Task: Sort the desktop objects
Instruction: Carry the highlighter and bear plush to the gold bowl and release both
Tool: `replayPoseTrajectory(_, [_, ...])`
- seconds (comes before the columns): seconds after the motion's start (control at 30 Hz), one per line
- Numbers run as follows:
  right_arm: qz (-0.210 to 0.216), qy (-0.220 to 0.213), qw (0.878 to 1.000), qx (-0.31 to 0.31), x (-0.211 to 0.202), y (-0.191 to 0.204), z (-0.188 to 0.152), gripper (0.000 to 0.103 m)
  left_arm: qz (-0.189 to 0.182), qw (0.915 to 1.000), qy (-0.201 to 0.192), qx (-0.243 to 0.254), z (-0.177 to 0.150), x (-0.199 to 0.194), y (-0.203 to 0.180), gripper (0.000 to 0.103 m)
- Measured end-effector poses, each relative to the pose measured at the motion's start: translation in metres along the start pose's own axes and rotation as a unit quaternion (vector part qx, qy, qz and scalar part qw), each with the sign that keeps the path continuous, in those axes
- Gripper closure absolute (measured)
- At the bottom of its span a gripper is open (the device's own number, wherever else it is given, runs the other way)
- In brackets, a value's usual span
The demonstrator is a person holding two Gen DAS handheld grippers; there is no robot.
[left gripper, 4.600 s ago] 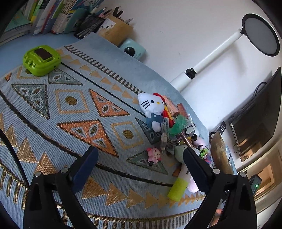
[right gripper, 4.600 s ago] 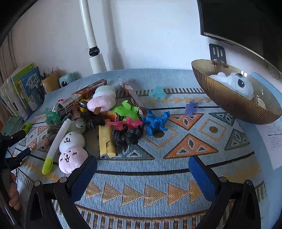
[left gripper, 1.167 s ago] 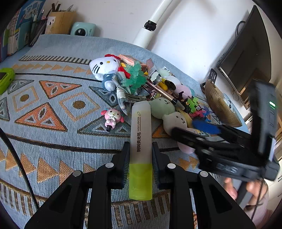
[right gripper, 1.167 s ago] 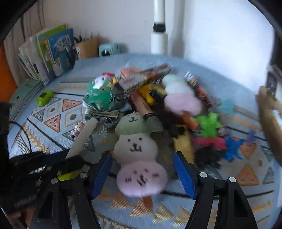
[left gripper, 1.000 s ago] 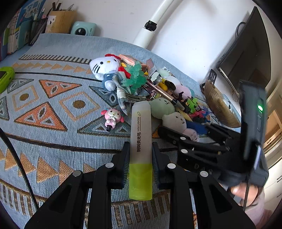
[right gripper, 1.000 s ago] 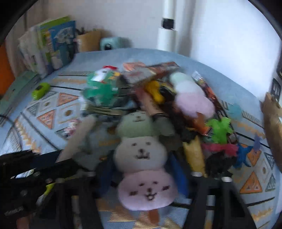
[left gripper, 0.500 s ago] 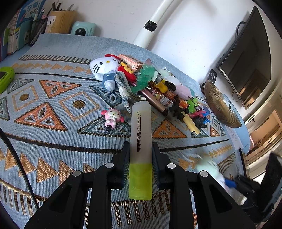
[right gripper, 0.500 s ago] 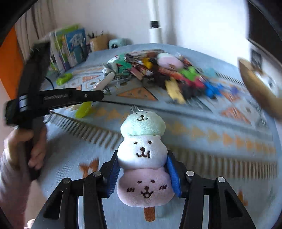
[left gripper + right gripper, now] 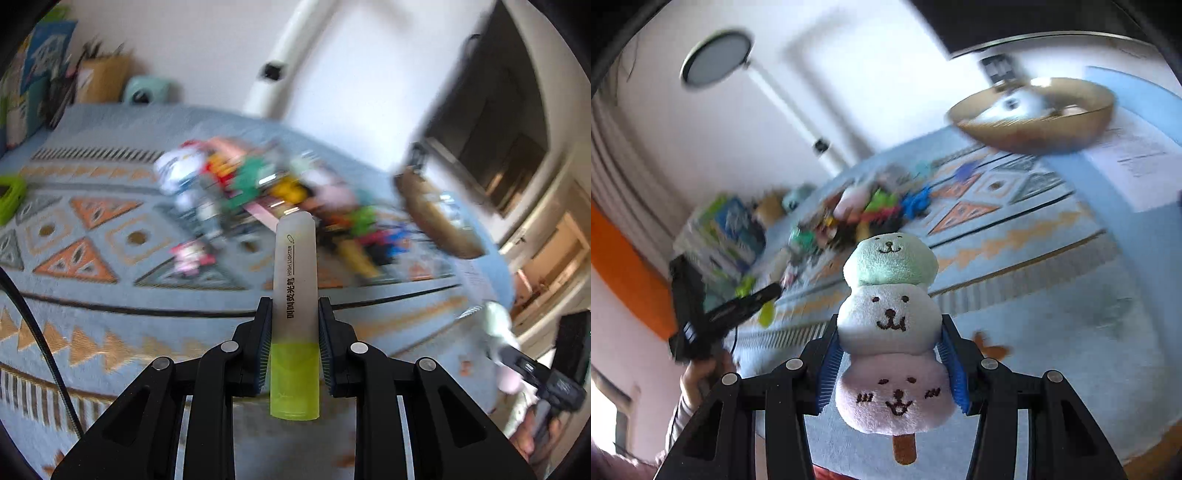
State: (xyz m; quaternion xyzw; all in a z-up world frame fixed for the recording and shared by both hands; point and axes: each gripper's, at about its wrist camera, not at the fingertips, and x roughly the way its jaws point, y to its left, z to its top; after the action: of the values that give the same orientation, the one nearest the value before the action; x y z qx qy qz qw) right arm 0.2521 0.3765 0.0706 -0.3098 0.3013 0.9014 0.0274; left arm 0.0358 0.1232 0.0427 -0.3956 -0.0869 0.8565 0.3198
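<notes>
Left hand-held gripper (image 9: pixel 294 338) clenched on highlighter (image 9: pixel 294 317); right hand-held gripper (image 9: pixel 892 363) grasping plush popsicle (image 9: pixel 891 332), bowl (image 9: pixel 1034 122) at 1 o'clock.

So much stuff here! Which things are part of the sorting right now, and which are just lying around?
In the job:
- highlighter, clamped in left tool
- stacked plush, clamped in right tool
- toy pile
- gold bowl

Lying about:
- books
- lamp
- patterned mat

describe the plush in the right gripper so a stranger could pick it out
Look above the patterned blue mat, in front of the gold bowl. The right gripper clamps a plush shaped like three stacked faces: mint, white, pink, on a brown stick.
</notes>
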Motion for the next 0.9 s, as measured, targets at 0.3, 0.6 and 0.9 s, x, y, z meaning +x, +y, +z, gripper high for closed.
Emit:
replayPoseTrajectory(0.3, [-0.055,-0.135,0.989,0.012,-0.082,-0.008,0.09,0.054,-0.118,0.9875,-0.062,0.085,0.085,-0.015,-0.126,0.083])
replayPoseTrajectory(0.6, [-0.219,-0.282,0.931,0.068,-0.08,-0.037,0.174,0.053,-0.21,0.9756,-0.023,0.06,0.141,0.109,-0.202,0.083])
replayPoseTrajectory(0.9, [-0.242,-0.235,0.936,0.099,-0.006,-0.095,0.232,0.03,-0.243,0.9681,0.049,-0.036,0.174,0.227,-0.21,0.066])
